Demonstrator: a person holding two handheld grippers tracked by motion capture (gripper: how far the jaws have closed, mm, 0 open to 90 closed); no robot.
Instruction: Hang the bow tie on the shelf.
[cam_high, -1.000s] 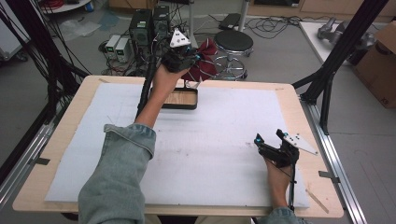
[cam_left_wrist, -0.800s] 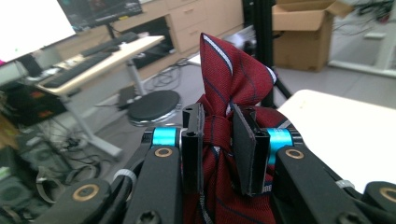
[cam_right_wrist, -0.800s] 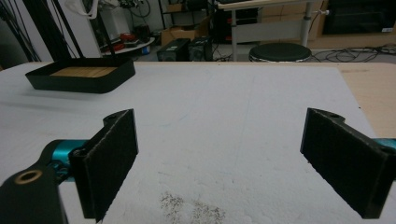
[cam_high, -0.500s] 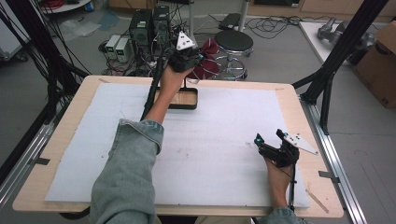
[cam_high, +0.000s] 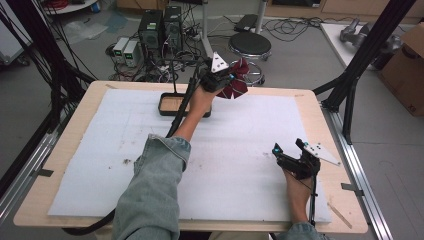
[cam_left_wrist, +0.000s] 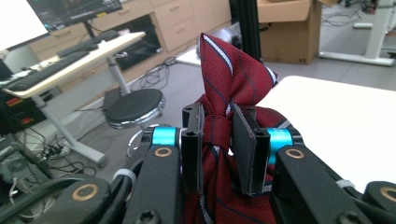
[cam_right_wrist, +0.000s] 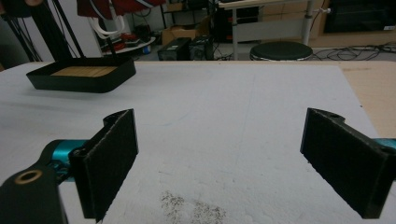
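Both pads of my left gripper (cam_left_wrist: 218, 140) clamp a bunched red tie (cam_left_wrist: 229, 70) above the table's (cam_high: 300, 100) far edge, near the tray (cam_high: 170, 105). My right gripper (cam_high: 290, 150) rests with jaws wide apart. Soft, light and slippery, the tie seems best pinched at its bunch.

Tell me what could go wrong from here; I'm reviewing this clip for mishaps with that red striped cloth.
1. The left tongs pinch only a bunched neck of the red striped cloth; it may slip out.
2. In the high view the cloth hangs near the table's far edge, so a drop could land on the floor beside the stool.
3. It could also miss the black tray, which lies off to one side.
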